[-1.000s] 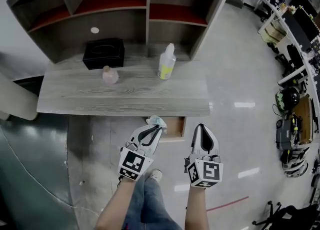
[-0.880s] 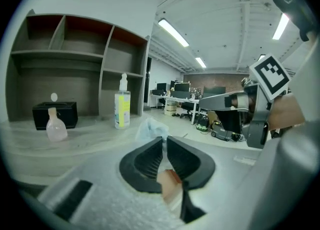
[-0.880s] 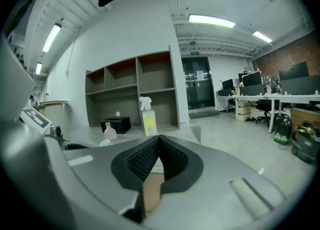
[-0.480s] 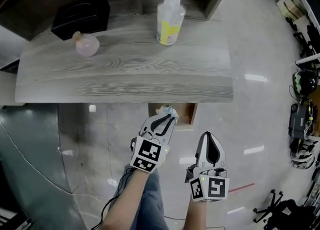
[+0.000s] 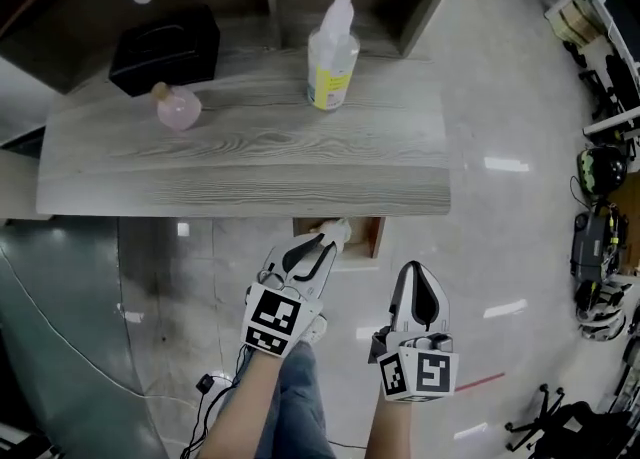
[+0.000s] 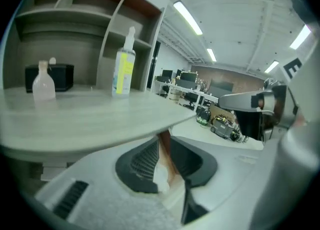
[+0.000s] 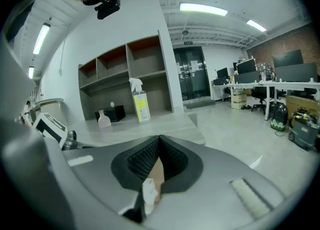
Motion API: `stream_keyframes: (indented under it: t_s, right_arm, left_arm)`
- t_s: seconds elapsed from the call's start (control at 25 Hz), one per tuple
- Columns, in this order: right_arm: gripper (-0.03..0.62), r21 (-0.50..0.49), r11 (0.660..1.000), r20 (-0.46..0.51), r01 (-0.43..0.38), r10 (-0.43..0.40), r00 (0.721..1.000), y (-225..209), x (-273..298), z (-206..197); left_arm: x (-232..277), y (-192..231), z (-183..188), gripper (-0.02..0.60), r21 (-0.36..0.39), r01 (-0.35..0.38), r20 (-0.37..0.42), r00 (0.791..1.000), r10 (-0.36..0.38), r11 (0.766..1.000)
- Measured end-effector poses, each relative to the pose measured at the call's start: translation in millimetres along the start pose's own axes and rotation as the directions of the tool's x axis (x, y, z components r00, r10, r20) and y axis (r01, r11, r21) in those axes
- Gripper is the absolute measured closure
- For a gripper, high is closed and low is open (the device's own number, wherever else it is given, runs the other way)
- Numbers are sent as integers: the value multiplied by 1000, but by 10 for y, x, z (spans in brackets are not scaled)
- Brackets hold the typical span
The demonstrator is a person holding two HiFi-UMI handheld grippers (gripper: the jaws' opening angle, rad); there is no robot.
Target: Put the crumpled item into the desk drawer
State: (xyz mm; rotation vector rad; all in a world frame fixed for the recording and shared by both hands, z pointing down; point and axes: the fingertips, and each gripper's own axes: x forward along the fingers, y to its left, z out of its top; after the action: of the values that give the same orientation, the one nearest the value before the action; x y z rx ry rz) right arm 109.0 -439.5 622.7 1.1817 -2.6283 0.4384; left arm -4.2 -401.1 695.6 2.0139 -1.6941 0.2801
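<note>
The crumpled white item (image 5: pixel 340 230) lies at the mouth of the open wooden drawer (image 5: pixel 370 238) under the desk's front edge. My left gripper (image 5: pixel 333 240) points into that drawer with its tips at the wad. Its jaws are opening. In the left gripper view a narrow gap (image 6: pixel 164 146) shows between the pads, with the drawer's brown wood and the wad (image 6: pixel 160 174) seen through it, the pads not pressing on it. My right gripper (image 5: pixel 410 269) hovers to the right of the drawer, shut and empty (image 7: pixel 159 140). Below its tips the wad (image 7: pixel 149 194) shows too.
On the grey wood desk top (image 5: pixel 250 167) stand a spray bottle (image 5: pixel 330 57), a small pink bottle (image 5: pixel 178 107) and a black box (image 5: pixel 165 37). A shelf unit rises behind. My legs are below the grippers. Office gear and chairs (image 5: pixel 600 247) line the right side.
The left gripper's jaws have parted and it has drawn slightly back and left. The wad, pinched at its tips before, now sits at the drawer. The right gripper has barely moved.
</note>
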Motion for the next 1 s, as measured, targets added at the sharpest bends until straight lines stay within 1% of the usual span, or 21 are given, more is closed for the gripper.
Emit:
stream_keyframes:
  t_s: [0.12,0.24,0.32,0.44,0.52,0.68,0.84,0.92,1.0]
  right_arm:
    - [585,-18,1000,64,-21,22,998,110,-68,577]
    - [585,-35,998,145,-57,61,988,276,-136,1258]
    - [585,-46,995,203,-87,95,975,405,-181,1720]
    - [585,-68,988,297,-142,156,942,584,-203,2390]
    - [585,-80,982,340,-171,188,921,664,-313,2720]
    - [585,-131,973,376,-192,228,898,788,-615,3152]
    - [585,-189,960,414,-207,270,870,935,-718,3515]
    - [585,-203,955,417,-218,286,863,1028,-773,3555]
    - [585,-206,952,415,-226,294,861,1100,-843,3549]
  left_arm:
    - [-377,42,715,538,34,-39,106,994,35,999]
    - [-759,105,1541,549,91,-85,219,974,64,992]
    - [-1034,139,2091,551,131,-118,300,951,74,984]
    - [-1439,206,2875,557,195,-178,421,903,82,964]
    - [-1744,166,3248,565,214,-212,477,875,87,954]
    - [-2297,36,3659,571,228,-267,543,833,105,936]
    - [-2638,43,3943,581,235,-310,606,788,110,922]
    - [-2764,43,3956,581,232,-317,618,778,113,920]
    - [-2865,14,3938,581,230,-316,622,775,110,921]
